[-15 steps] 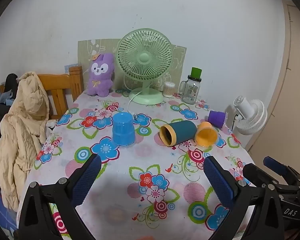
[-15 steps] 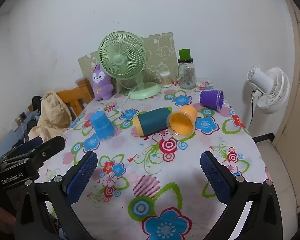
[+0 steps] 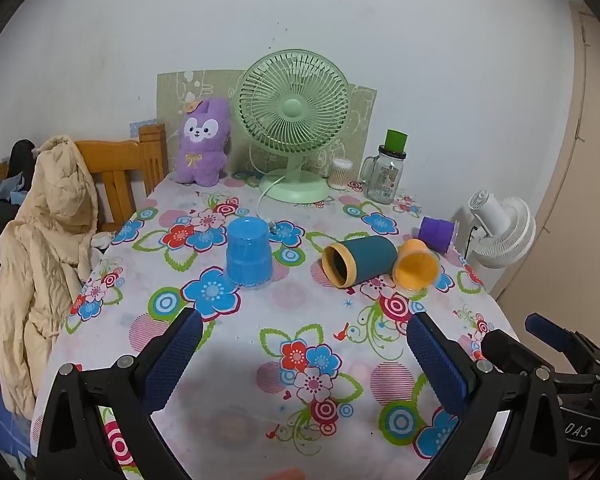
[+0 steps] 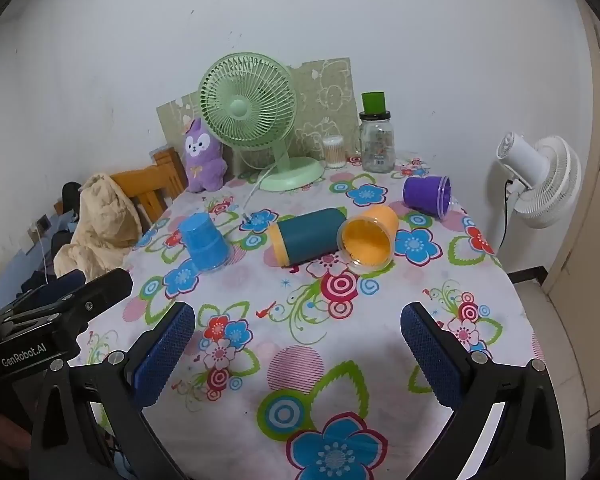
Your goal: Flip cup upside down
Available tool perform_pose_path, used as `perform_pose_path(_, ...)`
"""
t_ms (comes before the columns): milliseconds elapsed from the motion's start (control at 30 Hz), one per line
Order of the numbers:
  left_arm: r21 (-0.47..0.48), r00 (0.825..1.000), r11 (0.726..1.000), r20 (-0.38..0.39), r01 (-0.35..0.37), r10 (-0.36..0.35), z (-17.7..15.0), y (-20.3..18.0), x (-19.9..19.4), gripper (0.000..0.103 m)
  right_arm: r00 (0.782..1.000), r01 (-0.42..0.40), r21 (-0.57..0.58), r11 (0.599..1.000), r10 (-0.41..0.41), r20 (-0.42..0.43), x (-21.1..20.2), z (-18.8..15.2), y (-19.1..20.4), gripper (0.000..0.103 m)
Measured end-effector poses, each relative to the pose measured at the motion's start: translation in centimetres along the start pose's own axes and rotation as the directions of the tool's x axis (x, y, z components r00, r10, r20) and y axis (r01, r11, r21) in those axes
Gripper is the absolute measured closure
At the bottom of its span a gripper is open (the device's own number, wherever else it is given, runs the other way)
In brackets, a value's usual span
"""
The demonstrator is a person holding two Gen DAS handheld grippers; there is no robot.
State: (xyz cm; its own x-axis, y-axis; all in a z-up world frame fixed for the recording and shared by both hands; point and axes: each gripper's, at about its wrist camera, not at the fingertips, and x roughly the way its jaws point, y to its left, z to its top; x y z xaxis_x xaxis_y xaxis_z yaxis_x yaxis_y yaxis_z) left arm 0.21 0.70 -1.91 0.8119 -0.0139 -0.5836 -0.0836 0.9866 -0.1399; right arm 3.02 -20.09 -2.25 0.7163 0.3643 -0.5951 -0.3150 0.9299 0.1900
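A blue cup (image 3: 248, 253) stands upside down on the flowered table; it also shows in the right wrist view (image 4: 205, 242). A teal cup with a yellow rim (image 3: 358, 259) (image 4: 306, 237), an orange cup (image 3: 416, 264) (image 4: 368, 238) and a purple cup (image 3: 438, 233) (image 4: 427, 194) lie on their sides. My left gripper (image 3: 304, 344) is open and empty over the near table, well short of the cups. My right gripper (image 4: 298, 340) is open and empty, also short of them.
A green desk fan (image 3: 294, 120), a purple plush toy (image 3: 202, 142), a glass jar with a green lid (image 3: 388, 170) and a small swab jar (image 3: 340, 174) stand at the back. A wooden chair (image 3: 118, 168) with a beige coat (image 3: 44, 240) is at left. A white fan (image 3: 500, 226) stands at right.
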Motion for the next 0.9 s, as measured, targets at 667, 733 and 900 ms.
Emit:
perform_pose_path(667, -0.002, 1.000, 1.000, -0.010, -0.002, 0.002, -0.18, 0.06, 0.25, 0.000, 0.999, 0.007, 0.019, 1.000, -0.006, -0.053, 0.85, 0.21, -0.23, 0.000)
perform_pose_path(733, -0.002, 1.000, 1.000, -0.009, -0.001, 0.001, -0.23, 0.06, 0.29, 0.000, 0.998, 0.007, 0.021, 1.000, -0.005, -0.056, 0.91, 0.29, -0.26, 0.000)
perform_pose_path(900, -0.001, 1.000, 1.000, -0.013, -0.002, 0.002, -0.11, 0.03, 0.33, 0.000, 0.998, 0.007, 0.019, 1.000, -0.005, -0.056, 0.91, 0.28, -0.32, 0.000)
